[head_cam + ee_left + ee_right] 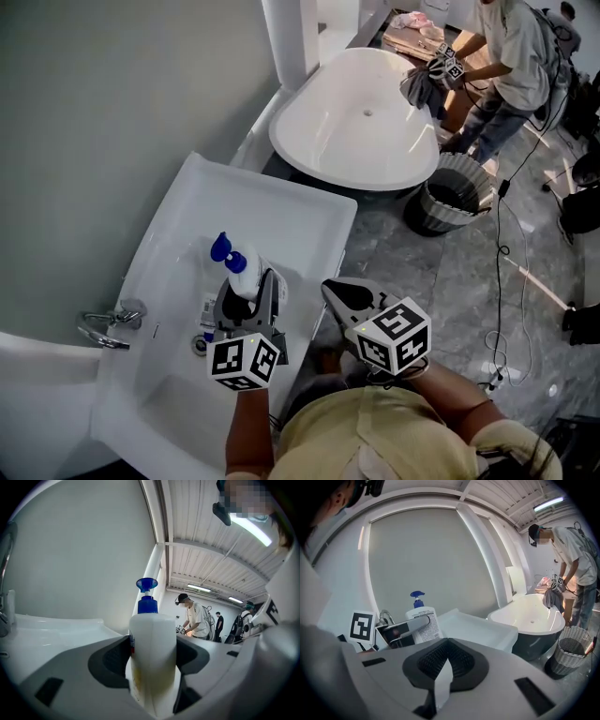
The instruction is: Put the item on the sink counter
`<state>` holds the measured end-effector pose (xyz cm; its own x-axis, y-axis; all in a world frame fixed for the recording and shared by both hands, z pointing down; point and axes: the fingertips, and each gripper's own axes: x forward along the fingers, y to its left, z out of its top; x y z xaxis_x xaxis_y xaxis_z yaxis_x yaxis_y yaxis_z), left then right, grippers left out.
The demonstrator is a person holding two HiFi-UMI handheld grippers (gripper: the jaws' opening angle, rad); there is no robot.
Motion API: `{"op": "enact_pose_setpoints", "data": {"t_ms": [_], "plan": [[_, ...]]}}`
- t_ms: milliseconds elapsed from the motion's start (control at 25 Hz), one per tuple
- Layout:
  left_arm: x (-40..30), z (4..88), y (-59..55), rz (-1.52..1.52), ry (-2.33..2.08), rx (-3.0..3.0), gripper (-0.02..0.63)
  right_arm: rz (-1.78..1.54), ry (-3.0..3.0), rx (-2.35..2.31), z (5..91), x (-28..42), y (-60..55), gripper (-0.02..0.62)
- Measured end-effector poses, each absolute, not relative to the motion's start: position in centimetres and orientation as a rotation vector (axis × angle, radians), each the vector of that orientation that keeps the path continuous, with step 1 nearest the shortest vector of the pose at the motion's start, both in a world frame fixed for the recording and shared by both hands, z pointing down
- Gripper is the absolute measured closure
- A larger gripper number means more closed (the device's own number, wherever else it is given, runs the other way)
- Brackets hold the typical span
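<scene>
A white pump bottle [240, 267] with a blue pump head stands upright over the white sink [281, 211], between the faucet side and the front rim. My left gripper [249, 298] is shut on the bottle [152, 658], one jaw pressing each side of its body. Whether its base touches the sink is hidden. My right gripper [332, 287] hovers just off the sink's front right edge, shut with nothing in it. In the right gripper view the right gripper [447, 660] has its pads together, and the bottle [423, 623] shows beyond them in the left gripper's jaws.
A chrome faucet [103, 328] sits at the sink's left end. A white bathtub [356, 122] lies beyond the sink, with a dark woven basket [450, 192] beside it. A person [511, 56] works at the tub's far end. Cables trail over the marble floor [487, 281].
</scene>
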<state>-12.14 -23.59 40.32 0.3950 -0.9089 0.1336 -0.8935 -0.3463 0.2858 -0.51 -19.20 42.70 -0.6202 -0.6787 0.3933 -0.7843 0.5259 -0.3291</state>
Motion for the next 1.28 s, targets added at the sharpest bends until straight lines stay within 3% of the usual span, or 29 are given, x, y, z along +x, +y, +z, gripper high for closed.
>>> {"op": "enact_pose_setpoints", "data": {"t_ms": [1280], "plan": [[-8.9,44.1,-36.0,-0.073,-1.826,2.319,0.31,0.731,-2.573,0.968,45.4,1.1,-29.3,0.573]]}}
